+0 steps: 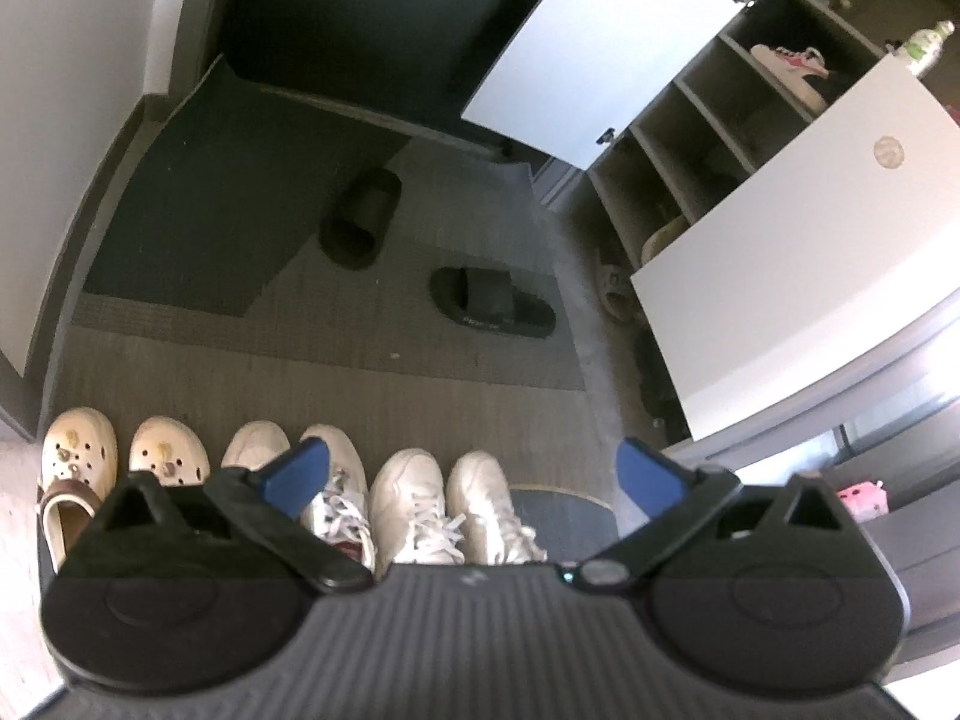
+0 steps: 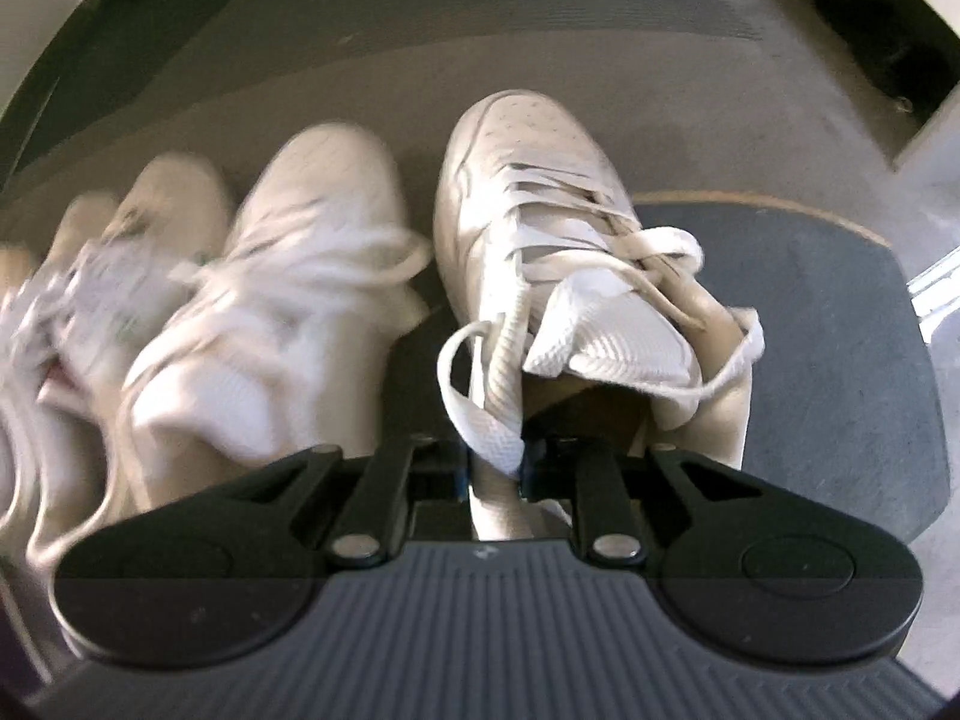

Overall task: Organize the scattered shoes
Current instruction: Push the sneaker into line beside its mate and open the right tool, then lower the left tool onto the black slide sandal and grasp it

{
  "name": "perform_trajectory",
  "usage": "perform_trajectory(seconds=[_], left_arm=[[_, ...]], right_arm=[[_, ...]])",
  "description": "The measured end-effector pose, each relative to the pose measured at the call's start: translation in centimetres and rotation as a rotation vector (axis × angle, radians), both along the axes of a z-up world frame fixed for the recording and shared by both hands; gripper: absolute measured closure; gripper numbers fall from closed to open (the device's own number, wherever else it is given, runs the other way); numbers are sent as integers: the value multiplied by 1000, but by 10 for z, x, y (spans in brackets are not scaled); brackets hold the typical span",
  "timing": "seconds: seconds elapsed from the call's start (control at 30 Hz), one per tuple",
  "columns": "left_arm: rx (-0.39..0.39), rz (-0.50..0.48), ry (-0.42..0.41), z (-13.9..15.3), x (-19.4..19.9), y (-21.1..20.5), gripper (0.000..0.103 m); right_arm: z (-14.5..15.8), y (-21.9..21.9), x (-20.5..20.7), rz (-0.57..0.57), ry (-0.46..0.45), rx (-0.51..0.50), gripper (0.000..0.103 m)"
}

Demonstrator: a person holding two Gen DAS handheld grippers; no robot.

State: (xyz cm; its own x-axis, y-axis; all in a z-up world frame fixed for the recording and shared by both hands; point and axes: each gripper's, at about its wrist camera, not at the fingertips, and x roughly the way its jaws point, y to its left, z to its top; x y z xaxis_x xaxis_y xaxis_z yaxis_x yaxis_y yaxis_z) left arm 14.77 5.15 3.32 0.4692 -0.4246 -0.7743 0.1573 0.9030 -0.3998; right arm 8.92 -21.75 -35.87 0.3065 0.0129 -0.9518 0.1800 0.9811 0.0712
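Currently: right gripper (image 2: 492, 456) clamped on white sneaker (image 2: 540, 228) collar, beside mate (image 2: 288, 276). Left gripper (image 1: 474, 474) wide open, empty. Toe best kept level with row.

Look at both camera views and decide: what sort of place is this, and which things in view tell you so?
Most likely a home entryway. An open shoe cabinet with shelves stands to one side, a dark floor mat carries two black slides, and white sneakers and clogs are lined up in a row on the floor.
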Motion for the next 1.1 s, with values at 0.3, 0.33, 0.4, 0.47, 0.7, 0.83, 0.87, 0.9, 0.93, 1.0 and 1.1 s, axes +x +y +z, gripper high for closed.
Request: perform_trajectory(seconds=[0.3, 0.33, 0.4, 0.47, 0.7, 0.83, 0.87, 0.9, 0.93, 1.0, 1.1], left_arm=[[94, 23, -81, 12, 3, 6, 0], [105, 28, -79, 10, 6, 6, 0], [128, 37, -73, 7, 11, 7, 0], [151, 43, -64, 3, 18, 8, 0], [179, 55, -42, -24, 59, 0, 0], [147, 98, 18, -53, 109, -9, 0], [139, 109, 34, -60, 122, -11, 0], [98, 126, 59, -70, 138, -12, 0], [37, 146, 89, -80, 154, -11, 0], [-105, 173, 152, -107, 186, -3, 0], [-382, 154, 168, -157, 244, -2, 0]], right_arm=[[87, 13, 14, -19, 17, 43, 79], [112, 12, 18, -33, -21, 66, 79], [159, 10, 22, -43, -102, 105, 79], [221, 5, 20, -77, -209, 142, 79], [362, -6, -18, -140, -494, 252, 60], [380, -9, -43, -155, -587, 307, 60], [384, -10, -49, -159, -611, 321, 60], [389, -11, -56, -163, -634, 335, 59], [380, -12, -57, -174, -639, 367, 58], [359, -11, -53, -204, -612, 459, 58], [325, -5, -40, -262, -515, 635, 55]])
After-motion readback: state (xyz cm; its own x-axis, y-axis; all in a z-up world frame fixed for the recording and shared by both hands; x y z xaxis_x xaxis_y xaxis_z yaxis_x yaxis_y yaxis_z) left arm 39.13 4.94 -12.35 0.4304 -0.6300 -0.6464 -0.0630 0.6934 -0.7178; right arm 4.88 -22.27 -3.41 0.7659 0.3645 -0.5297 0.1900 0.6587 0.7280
